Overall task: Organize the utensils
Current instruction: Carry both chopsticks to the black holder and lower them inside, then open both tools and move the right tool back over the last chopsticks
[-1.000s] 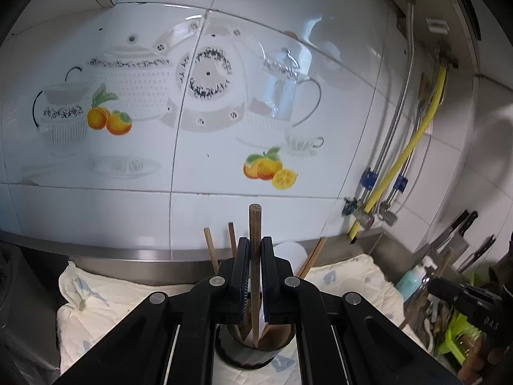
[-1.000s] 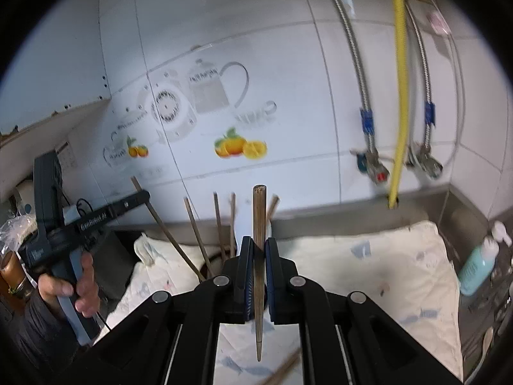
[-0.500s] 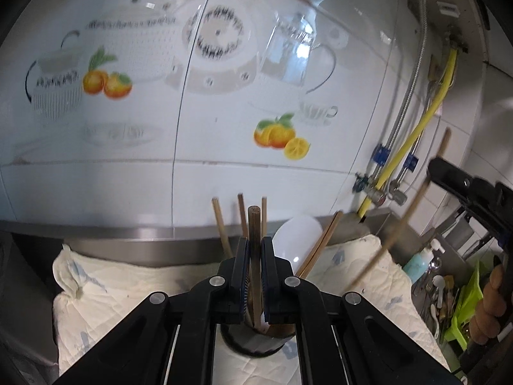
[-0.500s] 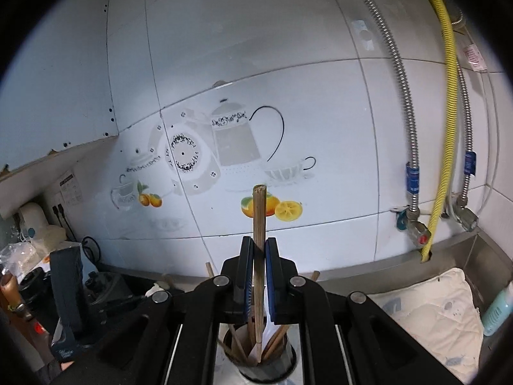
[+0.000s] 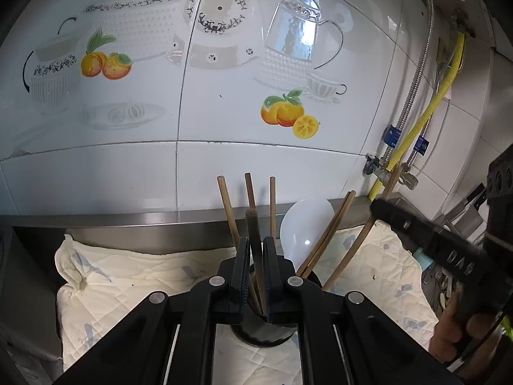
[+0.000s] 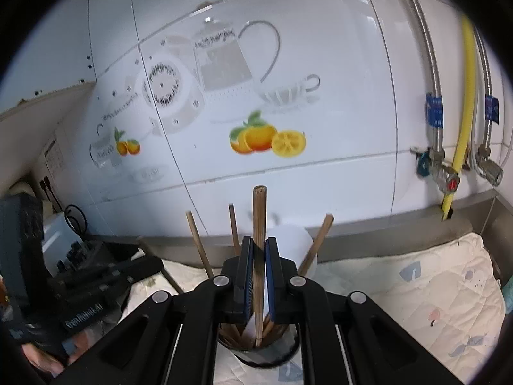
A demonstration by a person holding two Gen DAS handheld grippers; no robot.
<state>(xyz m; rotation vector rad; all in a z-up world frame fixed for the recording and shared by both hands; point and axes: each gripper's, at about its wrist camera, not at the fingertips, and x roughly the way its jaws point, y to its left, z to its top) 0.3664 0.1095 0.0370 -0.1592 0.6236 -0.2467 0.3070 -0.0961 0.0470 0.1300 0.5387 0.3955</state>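
1. On the left, the left gripper (image 5: 256, 269) has its jaws pinching a dark chopstick (image 5: 255, 243). The stick stands nearly upright, its lower end already down inside the mouth of the black utensil holder (image 5: 256, 333).
2. In the middle, that holder stands on a quilted cloth (image 5: 134, 276) spread over the desk, just in front of the tiled wall (image 5: 224, 80). It already carries several wooden chopsticks (image 5: 226, 208) fanned outward and a white spoon (image 5: 304, 231), so much of the sorting looks done.
3. On the right, the right gripper (image 6: 259, 276) has its jaws pressed on a lighter wooden chopstick (image 6: 259, 221), held upright with its tip at the holder's rim among the sticks inside.
4. What is left, as I judge it: both held sticks must be let go so they drop fully into the holder. Neither is released yet.
5. Whether more loose utensils wait on the cloth cannot be told; the visible parts of it show none.
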